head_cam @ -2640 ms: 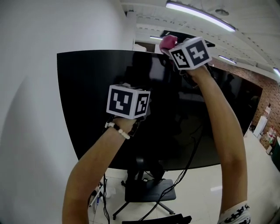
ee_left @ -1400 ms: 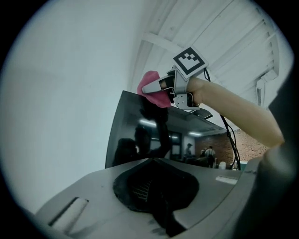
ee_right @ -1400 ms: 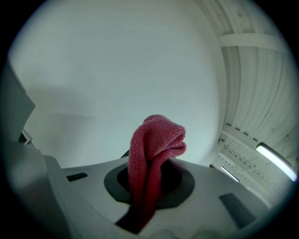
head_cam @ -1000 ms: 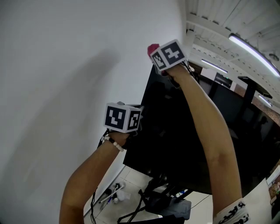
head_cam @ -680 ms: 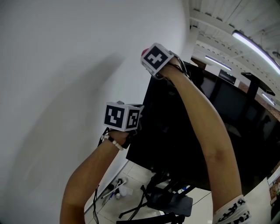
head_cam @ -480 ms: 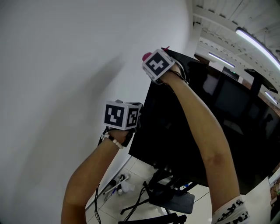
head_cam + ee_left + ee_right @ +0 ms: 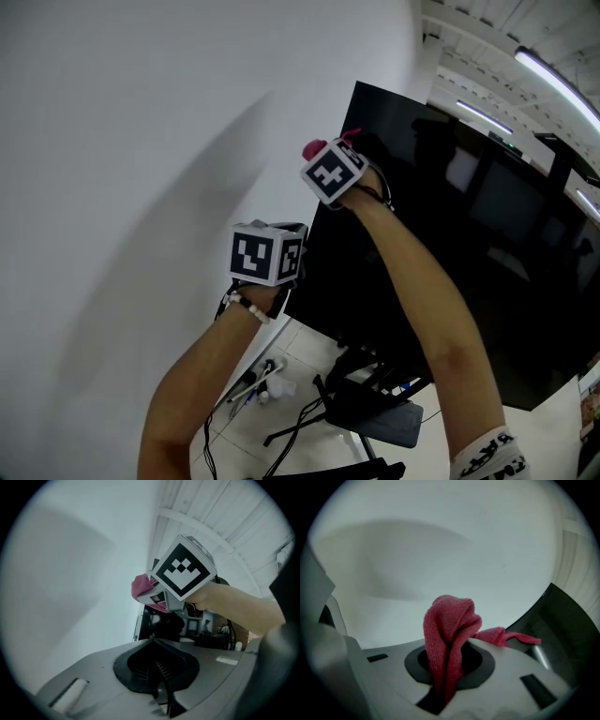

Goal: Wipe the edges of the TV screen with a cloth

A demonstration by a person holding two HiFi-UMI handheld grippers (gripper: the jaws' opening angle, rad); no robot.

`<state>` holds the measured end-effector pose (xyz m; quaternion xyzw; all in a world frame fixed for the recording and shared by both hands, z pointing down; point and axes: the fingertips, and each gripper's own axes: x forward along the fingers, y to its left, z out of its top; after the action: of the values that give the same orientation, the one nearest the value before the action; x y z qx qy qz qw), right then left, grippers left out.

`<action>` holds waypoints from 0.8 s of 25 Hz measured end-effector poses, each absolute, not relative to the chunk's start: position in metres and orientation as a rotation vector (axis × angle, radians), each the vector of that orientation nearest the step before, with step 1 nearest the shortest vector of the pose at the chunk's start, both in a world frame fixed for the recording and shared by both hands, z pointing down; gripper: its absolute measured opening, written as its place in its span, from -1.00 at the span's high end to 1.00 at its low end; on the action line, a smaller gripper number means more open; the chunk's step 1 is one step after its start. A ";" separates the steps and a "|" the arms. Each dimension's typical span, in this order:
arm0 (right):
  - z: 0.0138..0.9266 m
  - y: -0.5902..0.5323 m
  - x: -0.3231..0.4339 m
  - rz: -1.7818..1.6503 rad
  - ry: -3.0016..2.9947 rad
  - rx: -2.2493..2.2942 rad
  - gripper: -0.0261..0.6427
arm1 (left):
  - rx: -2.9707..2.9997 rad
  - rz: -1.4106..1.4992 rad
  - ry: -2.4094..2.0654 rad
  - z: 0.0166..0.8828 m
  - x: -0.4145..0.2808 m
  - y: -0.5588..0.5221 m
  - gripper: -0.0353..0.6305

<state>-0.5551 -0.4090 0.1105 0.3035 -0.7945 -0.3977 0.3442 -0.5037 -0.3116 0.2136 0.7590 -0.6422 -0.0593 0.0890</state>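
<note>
A dark stand base (image 7: 375, 422) sits on the pale tiled floor (image 7: 305, 361). Thin black legs (image 7: 292, 431) splay out just left of the base. Farther left, loose cables (image 7: 217, 427) trail beside a few small white items (image 7: 274, 384). A plain white wall (image 7: 122, 141) rises to the left of the base, and light strips (image 7: 560, 82) glow on the ceiling high above it.

There is one wide, black, flat TV screen (image 7: 469, 234), and one dark metal stand (image 7: 370, 417) with spread legs below it. One pink terry cloth (image 7: 316, 148) sits at the screen's left edge. There are two grey hand-held grippers, each carrying one white cube with black square markers. The right gripper (image 7: 445, 672) is at that same edge and the left gripper (image 7: 157, 667) is lower, beside it. Two bare forearms reach up before the screen, one of them wearing one pale beaded bracelet (image 7: 246, 307). Three lit white ceiling strips (image 7: 558, 80) show above the screen.
</note>
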 end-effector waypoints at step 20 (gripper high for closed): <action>0.289 -0.406 -0.552 -0.925 -2.095 0.743 0.76 | 2.091 -0.028 -2.006 0.354 -0.521 -0.284 0.91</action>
<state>-0.5516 -0.4059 0.2890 0.2882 -0.8122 -0.3586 0.3587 -0.5206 -0.2844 0.3535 0.7163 -0.6871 -0.0096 0.1215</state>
